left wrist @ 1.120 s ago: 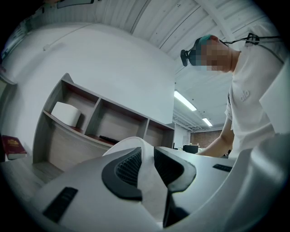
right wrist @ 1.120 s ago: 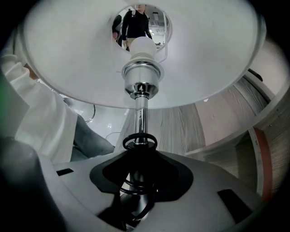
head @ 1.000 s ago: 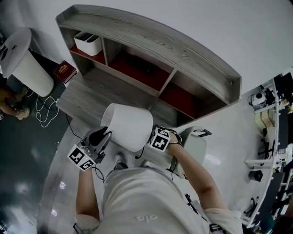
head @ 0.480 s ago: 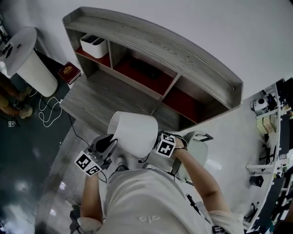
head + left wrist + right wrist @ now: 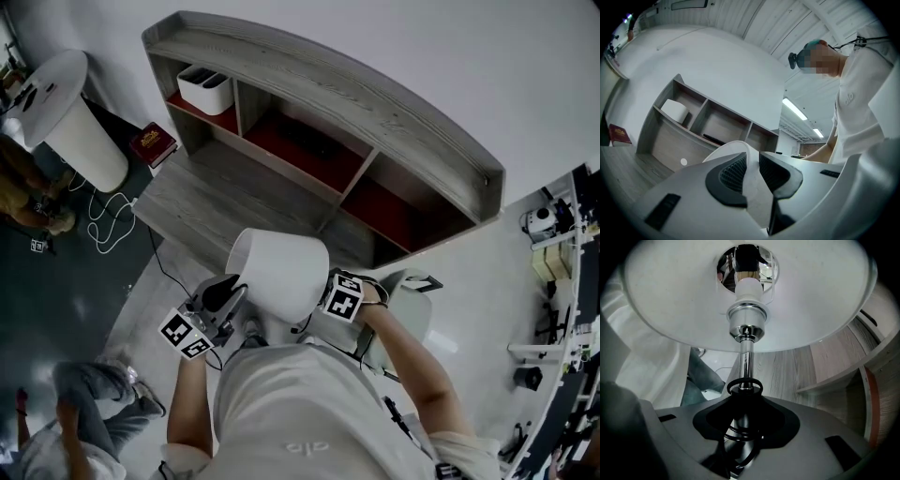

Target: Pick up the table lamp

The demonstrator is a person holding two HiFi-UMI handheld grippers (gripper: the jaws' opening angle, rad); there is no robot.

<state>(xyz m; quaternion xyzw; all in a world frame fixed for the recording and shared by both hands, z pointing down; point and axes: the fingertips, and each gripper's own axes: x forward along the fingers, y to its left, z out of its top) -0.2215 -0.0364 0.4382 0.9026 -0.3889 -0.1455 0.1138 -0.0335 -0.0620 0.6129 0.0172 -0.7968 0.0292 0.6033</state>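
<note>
Both tongs were on the table lamp [image 5: 279, 274], held up in front of the person, just before the grey wooden desk [image 5: 211, 202]. The left tongs [image 5: 752, 171] stood narrow, their ribbed pads [image 5: 729, 173] pinched on the wall of the white lampshade [image 5: 757, 201]. The right tongs [image 5: 743, 423] were clamped round the chrome stem [image 5: 746, 357] beneath that shade, with black cord [image 5: 740, 434] looped between them. 1 red book [image 5: 155, 143] lay at the desk's left end.
</note>
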